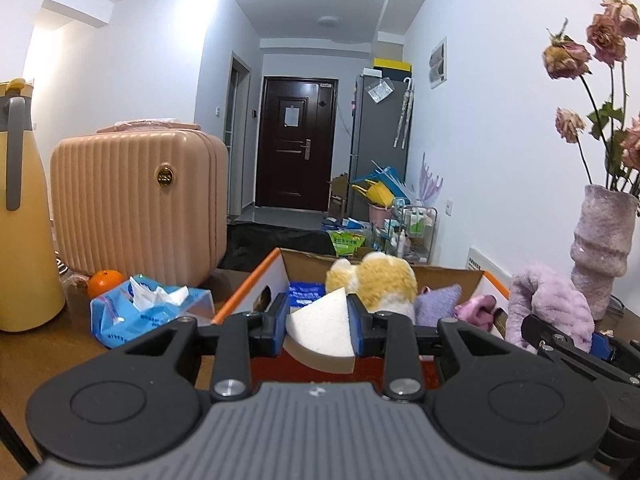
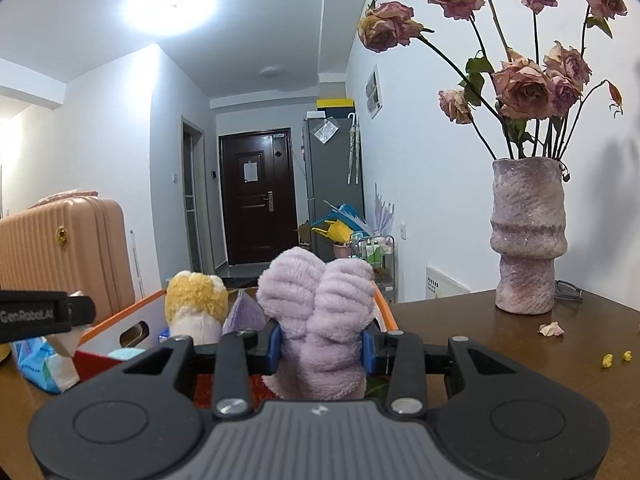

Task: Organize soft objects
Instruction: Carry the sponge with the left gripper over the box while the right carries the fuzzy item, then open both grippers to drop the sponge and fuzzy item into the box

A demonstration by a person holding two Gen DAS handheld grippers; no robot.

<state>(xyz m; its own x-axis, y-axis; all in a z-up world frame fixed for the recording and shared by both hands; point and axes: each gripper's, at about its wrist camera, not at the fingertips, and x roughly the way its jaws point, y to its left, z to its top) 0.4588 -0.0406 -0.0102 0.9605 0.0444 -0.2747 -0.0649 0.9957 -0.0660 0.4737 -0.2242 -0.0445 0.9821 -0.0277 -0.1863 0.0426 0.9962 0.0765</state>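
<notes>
Brown wood worktop (image 2: 480, 344) in a white-walled room; a hallway behind runs to a dark door (image 1: 296, 144) with a grey fridge (image 1: 376, 140) beside it. On the worktop's left: yellow jug (image 1: 24, 216), pink ribbed case (image 1: 136, 204), orange (image 1: 105, 282), blue tissue pack (image 1: 148, 312). On its right: textured mauve vase (image 2: 528, 240) of dried roses (image 2: 524, 88), with a fallen petal (image 2: 551, 329) and yellow crumbs (image 2: 616, 358) near it.

Open cardboard box (image 1: 248, 296) with orange-edged white walls sits mid-worktop. Inside: yellow-and-white plush (image 1: 376, 280), purple knit piece (image 1: 438, 304), pink cloth (image 1: 478, 308), blue packet (image 1: 306, 294). What lies lower in the box is hidden.

Left gripper (image 1: 318, 324): jaws clamped on a white wedge sponge (image 1: 320, 332), held at the box's near edge, over its red flap. Right gripper (image 2: 320, 346): jaws clamped on a lilac fluffy towel (image 2: 320, 312), bunched upright, at the box's right near corner. Grippers side by side, close together.

Box's right wall sits well apart from the vase, with bare worktop between them. Left wall is just beside the tissue pack. Far worktop edge lies right behind the box.
</notes>
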